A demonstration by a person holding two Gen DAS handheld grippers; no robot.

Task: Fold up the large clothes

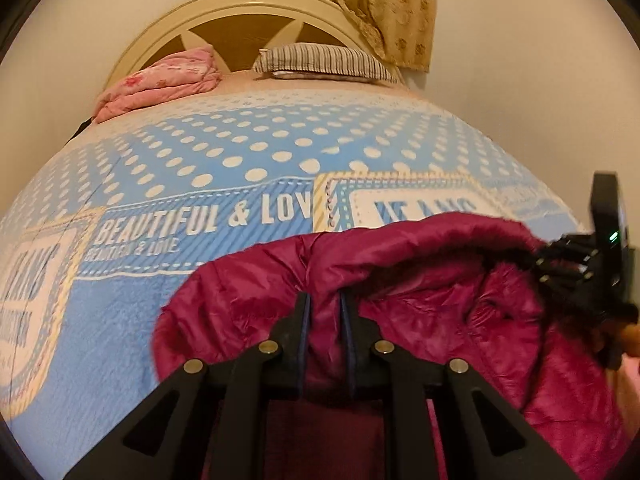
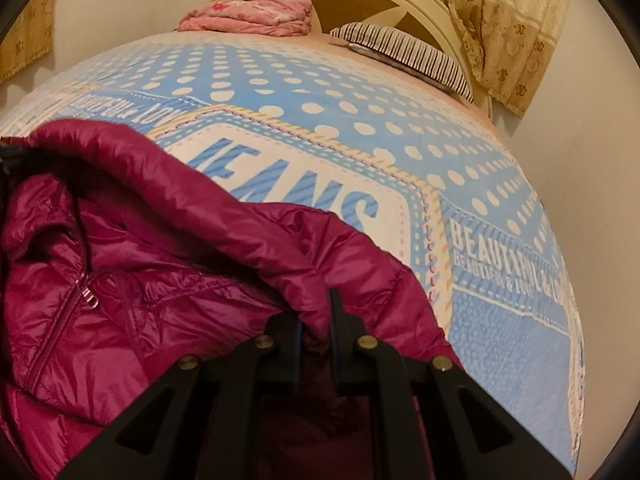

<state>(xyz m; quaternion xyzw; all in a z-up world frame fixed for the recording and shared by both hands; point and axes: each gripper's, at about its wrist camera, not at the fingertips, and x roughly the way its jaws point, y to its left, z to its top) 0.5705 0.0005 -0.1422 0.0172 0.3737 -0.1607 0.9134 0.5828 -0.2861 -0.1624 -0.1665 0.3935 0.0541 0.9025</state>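
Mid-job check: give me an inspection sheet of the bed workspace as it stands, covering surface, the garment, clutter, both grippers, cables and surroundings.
Surface: bed covered by a light blue blanket with white dots and lettering.
Job's things: shiny magenta quilted puffer jacket, bunched at the near edge, hood rim arched up, zip closed.
Clutter: folded pink floral quilt and striped pillow by the headboard, apart from the jacket.
Grippers: left hand-held gripper shut on jacket fabric; right hand-held gripper shut on the hood edge.
Cables: nothing seen.
Surroundings: cream arched wooden headboard, beige patterned curtain, plain walls.
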